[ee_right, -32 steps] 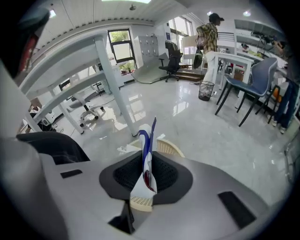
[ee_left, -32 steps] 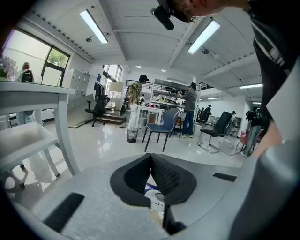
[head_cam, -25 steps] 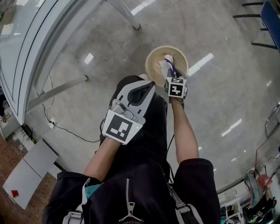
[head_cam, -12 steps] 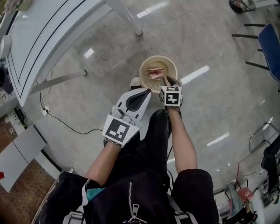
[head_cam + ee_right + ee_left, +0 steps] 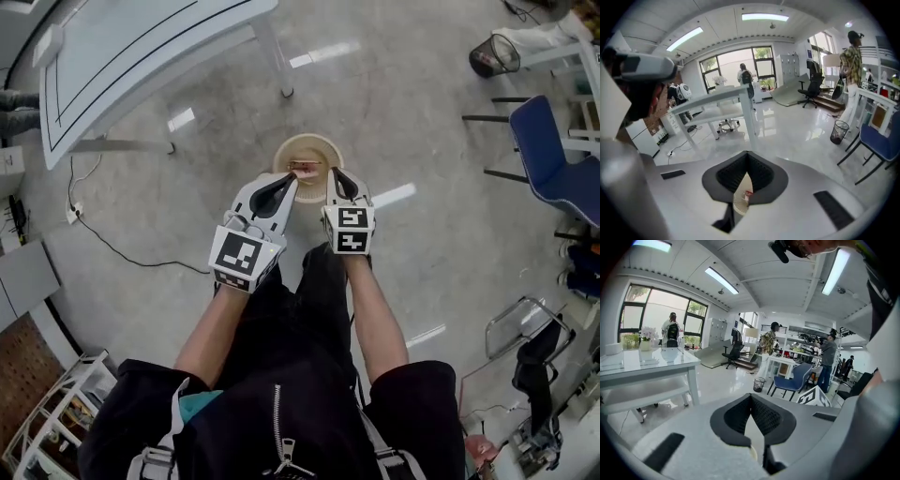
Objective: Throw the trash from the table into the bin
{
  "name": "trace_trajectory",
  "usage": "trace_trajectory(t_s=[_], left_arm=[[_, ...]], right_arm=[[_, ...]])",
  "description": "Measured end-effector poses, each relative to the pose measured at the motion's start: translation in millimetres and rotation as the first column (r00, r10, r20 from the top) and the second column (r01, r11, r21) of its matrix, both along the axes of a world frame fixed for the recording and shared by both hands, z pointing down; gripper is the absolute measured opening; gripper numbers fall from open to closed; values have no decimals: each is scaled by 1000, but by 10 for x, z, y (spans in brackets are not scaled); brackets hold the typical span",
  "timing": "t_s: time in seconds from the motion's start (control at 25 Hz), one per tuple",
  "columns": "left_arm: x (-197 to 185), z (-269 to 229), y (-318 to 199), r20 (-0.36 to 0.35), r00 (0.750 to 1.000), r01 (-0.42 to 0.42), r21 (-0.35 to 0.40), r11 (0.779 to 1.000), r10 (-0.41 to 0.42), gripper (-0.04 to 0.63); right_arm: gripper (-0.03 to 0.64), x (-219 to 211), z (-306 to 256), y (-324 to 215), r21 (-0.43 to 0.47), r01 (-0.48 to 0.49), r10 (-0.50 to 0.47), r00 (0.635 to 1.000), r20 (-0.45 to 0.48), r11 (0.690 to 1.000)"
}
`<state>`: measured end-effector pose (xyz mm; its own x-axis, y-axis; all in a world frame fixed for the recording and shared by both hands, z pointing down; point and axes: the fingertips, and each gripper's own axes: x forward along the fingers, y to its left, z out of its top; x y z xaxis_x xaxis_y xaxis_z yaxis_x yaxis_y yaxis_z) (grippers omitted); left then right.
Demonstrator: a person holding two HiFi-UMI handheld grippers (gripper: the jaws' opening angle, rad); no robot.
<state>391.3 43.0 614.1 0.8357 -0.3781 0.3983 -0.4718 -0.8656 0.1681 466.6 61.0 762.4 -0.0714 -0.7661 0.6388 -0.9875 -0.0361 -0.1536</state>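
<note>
A round beige bin [image 5: 302, 150] stands on the grey floor, with a pinkish piece of trash [image 5: 305, 172] lying inside it. Both grippers hang side by side above its near rim. My left gripper [image 5: 286, 182] is shut and holds nothing. My right gripper [image 5: 334, 174] has just been closing and is now shut, with nothing between its jaws. In the right gripper view, the bin [image 5: 739, 200] and the red trash [image 5: 748, 193] show through the gap below the closed tips. A sliver of the bin [image 5: 752, 453] shows in the left gripper view.
The white table [image 5: 141, 56] stands at the upper left, past the bin. A blue chair [image 5: 548, 159] and a black mesh wastebasket [image 5: 489, 56] are at the right. A cable [image 5: 122, 253] runs across the floor on the left. People stand far off in both gripper views.
The right gripper let its white wrapper drop into the bin, then shut. Both grippers have risen away from the bin, which now looks smaller and farther below.
</note>
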Motion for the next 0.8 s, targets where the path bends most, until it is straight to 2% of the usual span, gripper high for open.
trace_trajectory(t_s=[0.16,0.4,0.68,0.8], left_arm=[[-51,-439,10,-27,998,51,28,998,-50,5],[-58,-1159,180,-85,990,121,84,989,-114,5],[-206,-1978,491,-143,973,201,119,972,-184,5],[-281,-2231,548,-160,973,193,149,970,-169,5]], right_arm=[[9,-74,-958,-56,148,23,-22,1000,-5,989],[9,-149,-2224,52,316,72,-69,997,-21,946],[9,-331,-3425,514,420,116,-123,992,-11,900],[9,-468,-3774,622,455,118,-123,992,-18,883]])
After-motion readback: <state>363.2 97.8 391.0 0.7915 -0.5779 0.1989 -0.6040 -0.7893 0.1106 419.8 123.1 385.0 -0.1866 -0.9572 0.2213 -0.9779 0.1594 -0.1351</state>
